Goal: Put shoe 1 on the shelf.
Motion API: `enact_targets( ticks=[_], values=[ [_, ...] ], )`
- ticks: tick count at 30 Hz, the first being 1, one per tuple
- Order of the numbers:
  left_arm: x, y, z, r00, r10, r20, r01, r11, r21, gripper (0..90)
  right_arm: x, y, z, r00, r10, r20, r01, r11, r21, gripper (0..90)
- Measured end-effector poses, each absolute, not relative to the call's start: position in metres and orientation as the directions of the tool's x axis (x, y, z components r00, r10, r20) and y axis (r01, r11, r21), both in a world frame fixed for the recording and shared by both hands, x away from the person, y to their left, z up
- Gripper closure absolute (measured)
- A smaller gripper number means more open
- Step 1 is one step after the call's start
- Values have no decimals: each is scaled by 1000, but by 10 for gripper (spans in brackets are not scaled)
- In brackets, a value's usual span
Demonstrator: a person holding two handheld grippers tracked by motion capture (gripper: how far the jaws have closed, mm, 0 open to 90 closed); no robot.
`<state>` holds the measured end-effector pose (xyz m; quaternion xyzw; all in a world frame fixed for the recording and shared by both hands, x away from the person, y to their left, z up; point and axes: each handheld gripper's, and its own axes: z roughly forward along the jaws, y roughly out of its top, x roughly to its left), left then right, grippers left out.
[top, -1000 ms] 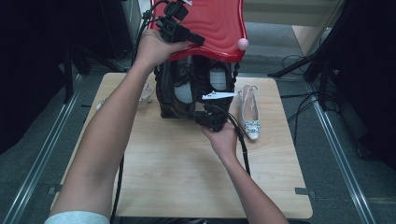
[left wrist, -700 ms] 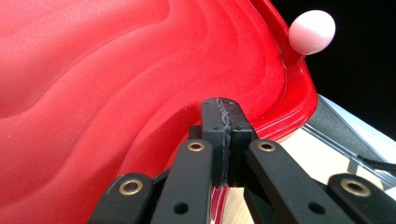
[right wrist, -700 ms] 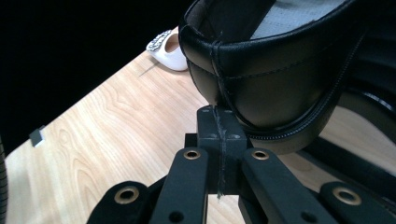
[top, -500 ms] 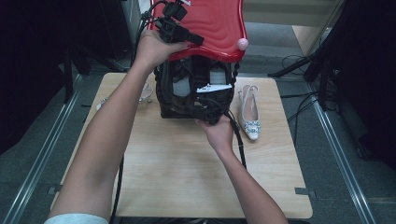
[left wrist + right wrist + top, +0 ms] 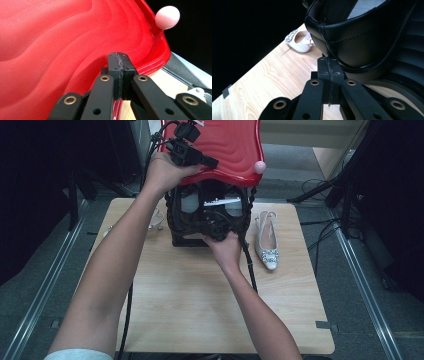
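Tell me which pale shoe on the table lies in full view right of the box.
The slingback with the jewelled toe, flat beside the dark box. The other pale shoe sits left, mostly hidden behind the forearm.

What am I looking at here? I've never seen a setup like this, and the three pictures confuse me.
A person works at a light wooden table, holding a pair of black tongs in each hand. The high view looks down from above. The other two pictures come from small cameras riding on each pair of tongs, looking along the jaws. The left tongs are shut on the rim of a wavy red plastic lid with a round pink knob, holding it raised over a dark box. The right tongs are shut at the edge of a black leather shoe in that box. I cannot tell whether they pinch it. A white pointed slingback shoe lies beside the box.
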<state>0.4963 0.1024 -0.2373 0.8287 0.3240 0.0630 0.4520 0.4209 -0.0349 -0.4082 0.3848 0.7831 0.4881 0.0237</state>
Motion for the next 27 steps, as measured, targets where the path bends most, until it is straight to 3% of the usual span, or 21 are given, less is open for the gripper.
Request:
enact_targets(
  ticks=[13,27],
  values=[
    [495,105,-238,766,606,-214,500,-354,791,884,430,-20,-413,-692,638,338,590,232,773,900],
    [475,120,-226,756,626,-193,528,-408,745,626,399,-52,-402,-722,607,332,542,199,816,900]
  ],
)
